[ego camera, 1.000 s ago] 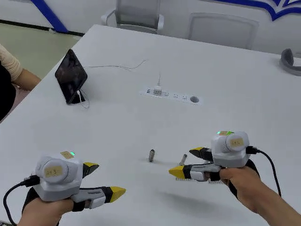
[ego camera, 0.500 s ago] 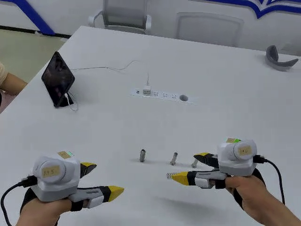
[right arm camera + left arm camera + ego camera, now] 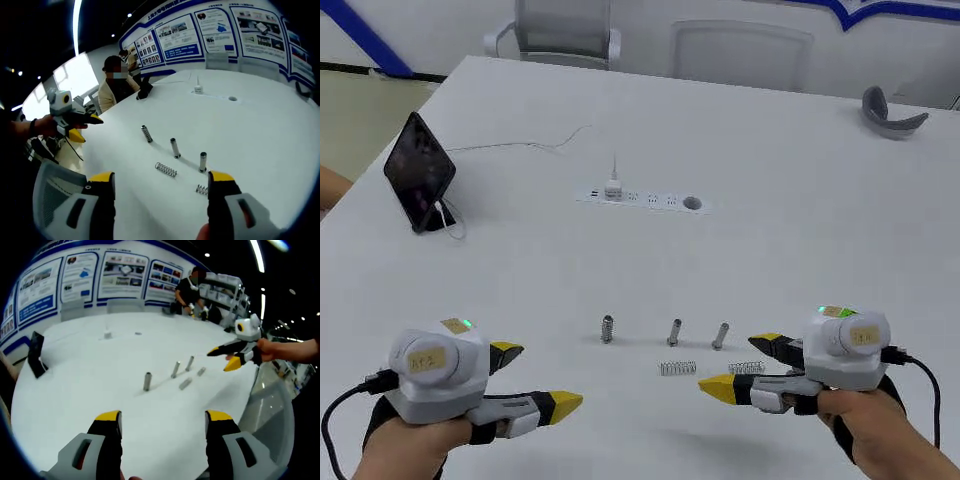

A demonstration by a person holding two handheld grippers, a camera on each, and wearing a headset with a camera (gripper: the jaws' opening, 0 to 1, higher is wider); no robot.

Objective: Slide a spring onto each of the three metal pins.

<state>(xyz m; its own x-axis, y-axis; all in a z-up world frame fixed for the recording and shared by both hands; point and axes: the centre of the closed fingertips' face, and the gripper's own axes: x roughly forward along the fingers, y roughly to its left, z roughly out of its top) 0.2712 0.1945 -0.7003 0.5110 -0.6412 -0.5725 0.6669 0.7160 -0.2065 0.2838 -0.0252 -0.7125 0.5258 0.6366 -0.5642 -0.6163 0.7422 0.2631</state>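
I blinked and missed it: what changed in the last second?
The right claw drew back from the pins, uncovering two loose springs lying on the table. The left claw stayed open and idle; one pin keeps its spring.

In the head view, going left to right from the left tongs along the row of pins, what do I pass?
Left tongs → pin already wearing a spring → bare middle pin → bare right pin. The loose springs and right tongs overlap these sideways, so they are left out.
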